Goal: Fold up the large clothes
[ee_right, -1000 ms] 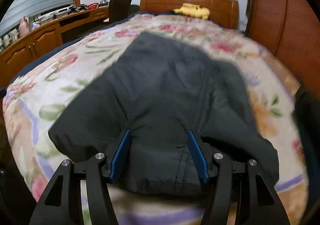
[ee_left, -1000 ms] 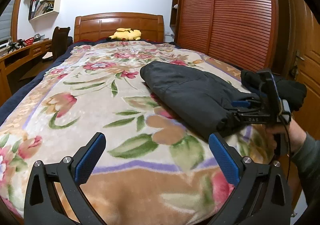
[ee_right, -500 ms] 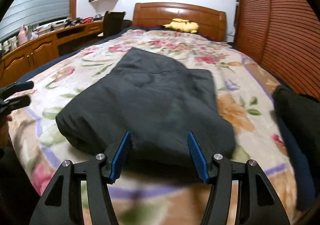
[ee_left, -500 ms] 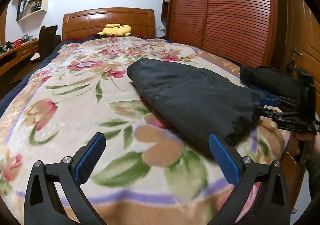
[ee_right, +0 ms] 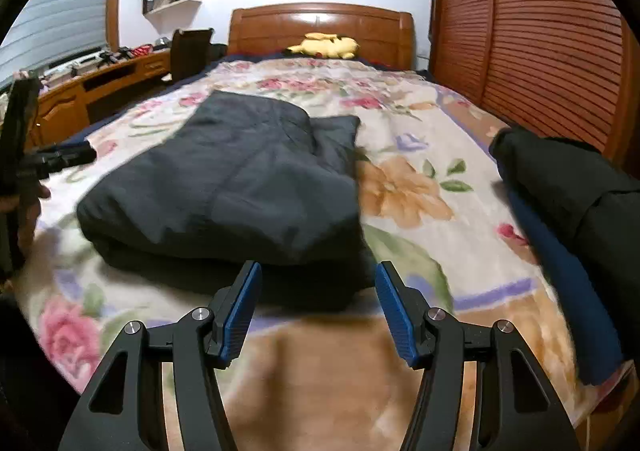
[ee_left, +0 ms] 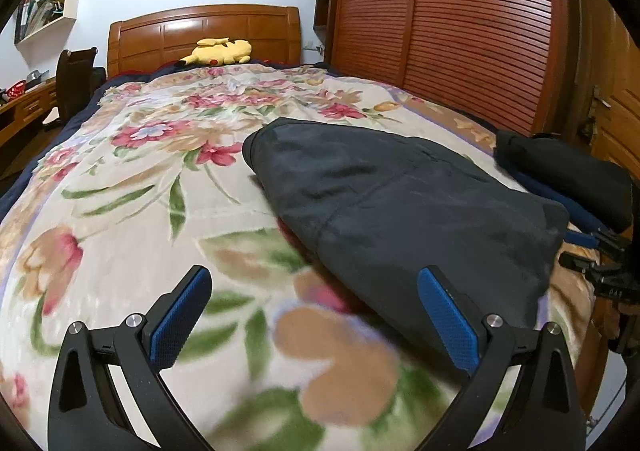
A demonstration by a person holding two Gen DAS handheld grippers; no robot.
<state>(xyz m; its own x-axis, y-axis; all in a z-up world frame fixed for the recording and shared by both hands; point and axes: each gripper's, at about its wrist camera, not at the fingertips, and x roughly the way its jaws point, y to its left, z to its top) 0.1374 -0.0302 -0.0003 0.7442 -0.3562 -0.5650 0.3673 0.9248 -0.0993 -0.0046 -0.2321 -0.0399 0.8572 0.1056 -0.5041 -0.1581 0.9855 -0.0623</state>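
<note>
A dark grey folded garment [ee_left: 396, 203] [ee_right: 236, 179] lies flat on the floral blanket [ee_left: 132, 191] [ee_right: 404, 187] near the foot of the bed. My left gripper [ee_left: 316, 291] is open over bare blanket, its right pad level with the garment's near-left edge. My right gripper [ee_right: 318, 283] stands open just short of the garment's near edge, with nothing between its pads. The right gripper shows at the right edge of the left wrist view [ee_left: 600, 251], the left gripper at the left edge of the right wrist view [ee_right: 52, 159].
A second pile of dark and blue clothes [ee_left: 568, 171] [ee_right: 576, 203] lies at the bed's right edge. A yellow plush toy [ee_left: 218, 51] sits by the wooden headboard [ee_right: 320, 25]. Slatted wardrobe doors [ee_left: 460, 31] line the right side; a desk [ee_right: 92, 87] and chair stand left.
My right gripper has let go of the dark garment and drawn back from it; the garment now lies flat. My left gripper has swung to the right, towards the garment.
</note>
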